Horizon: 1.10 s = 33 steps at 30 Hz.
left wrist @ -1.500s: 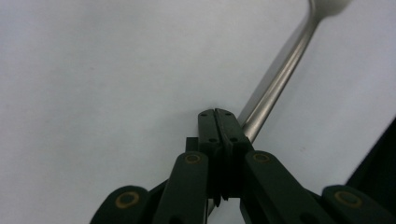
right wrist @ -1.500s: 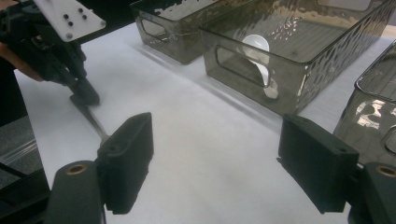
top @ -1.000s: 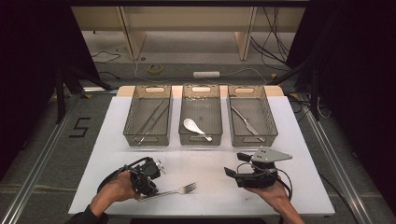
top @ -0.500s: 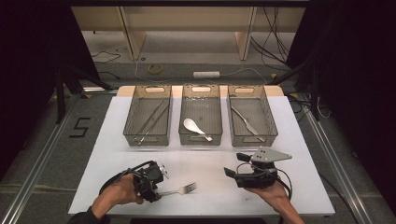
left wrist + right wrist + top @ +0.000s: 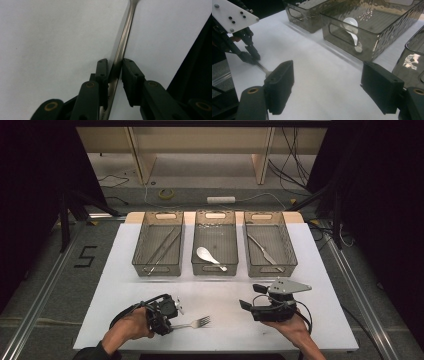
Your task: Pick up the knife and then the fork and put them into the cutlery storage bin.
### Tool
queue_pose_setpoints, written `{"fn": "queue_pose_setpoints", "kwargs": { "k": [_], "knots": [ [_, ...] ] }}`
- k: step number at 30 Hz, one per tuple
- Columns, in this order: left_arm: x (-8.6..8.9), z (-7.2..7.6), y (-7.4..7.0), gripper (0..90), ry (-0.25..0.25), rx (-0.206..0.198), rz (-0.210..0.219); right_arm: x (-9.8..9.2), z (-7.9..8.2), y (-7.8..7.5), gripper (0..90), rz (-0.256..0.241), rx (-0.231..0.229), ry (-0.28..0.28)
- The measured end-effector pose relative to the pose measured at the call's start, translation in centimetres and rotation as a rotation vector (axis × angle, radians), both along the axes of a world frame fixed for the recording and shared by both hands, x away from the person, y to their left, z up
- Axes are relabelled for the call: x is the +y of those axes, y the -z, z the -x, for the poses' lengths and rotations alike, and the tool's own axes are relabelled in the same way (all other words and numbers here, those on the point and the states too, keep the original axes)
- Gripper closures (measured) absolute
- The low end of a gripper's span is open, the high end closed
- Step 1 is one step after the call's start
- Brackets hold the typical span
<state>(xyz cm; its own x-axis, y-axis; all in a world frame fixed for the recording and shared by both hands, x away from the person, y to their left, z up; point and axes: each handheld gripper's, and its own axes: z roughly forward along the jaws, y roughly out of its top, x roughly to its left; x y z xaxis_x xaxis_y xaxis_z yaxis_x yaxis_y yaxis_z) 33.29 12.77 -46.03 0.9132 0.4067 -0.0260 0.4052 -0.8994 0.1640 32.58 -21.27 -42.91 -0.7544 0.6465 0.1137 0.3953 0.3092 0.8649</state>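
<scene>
A metal fork (image 5: 194, 323) lies on the white table near the front edge, tines pointing right. My left gripper (image 5: 171, 324) is low on the table at the handle end, and its jaws are shut on the fork's handle (image 5: 119, 60), which runs up between the two pads. My left gripper (image 5: 252, 58) also appears far off in the right gripper view, with the handle (image 5: 262, 67) sticking out of it. To the right of the fork, my right gripper (image 5: 251, 296) points left. It (image 5: 328, 87) stands open with nothing between its pads.
Three smoky clear bins stand in a row at the back. The left bin (image 5: 141, 254) holds long thin metal utensils, the middle bin (image 5: 235, 251) a white spoon (image 5: 207, 256), the right bin (image 5: 289, 251) a knife (image 5: 265, 251). Bare white table (image 5: 220, 287) separates the bins from the grippers.
My left gripper and hand have shifted slightly right along the fork's handle. The fork and my right gripper have stayed in place.
</scene>
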Motion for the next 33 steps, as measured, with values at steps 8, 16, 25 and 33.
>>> {"fn": "queue_pose_setpoints", "kwargs": {
  "k": [8,16,25,33],
  "knots": [
    [0.0,0.0,0.0,80.1,0.011,0.001,0.014,0.1,0.0,0.0,27.5,0.0,0.0,-0.001],
    [0.2,-0.1,0.0,81.2,0.005,0.002,0.041,0.1,0.0,0.0,27.5,0.002,0.002,-0.004],
    [-0.2,-0.6,-0.9,81.5,-0.016,-0.014,0.101,0.1,0.1,-0.1,27.7,-0.005,-0.002,-0.009],
    [-0.9,-0.9,-1.9,81.5,-0.019,-0.033,0.137,0.6,0.3,-0.3,27.7,-0.014,-0.003,-0.031]
  ]
}}
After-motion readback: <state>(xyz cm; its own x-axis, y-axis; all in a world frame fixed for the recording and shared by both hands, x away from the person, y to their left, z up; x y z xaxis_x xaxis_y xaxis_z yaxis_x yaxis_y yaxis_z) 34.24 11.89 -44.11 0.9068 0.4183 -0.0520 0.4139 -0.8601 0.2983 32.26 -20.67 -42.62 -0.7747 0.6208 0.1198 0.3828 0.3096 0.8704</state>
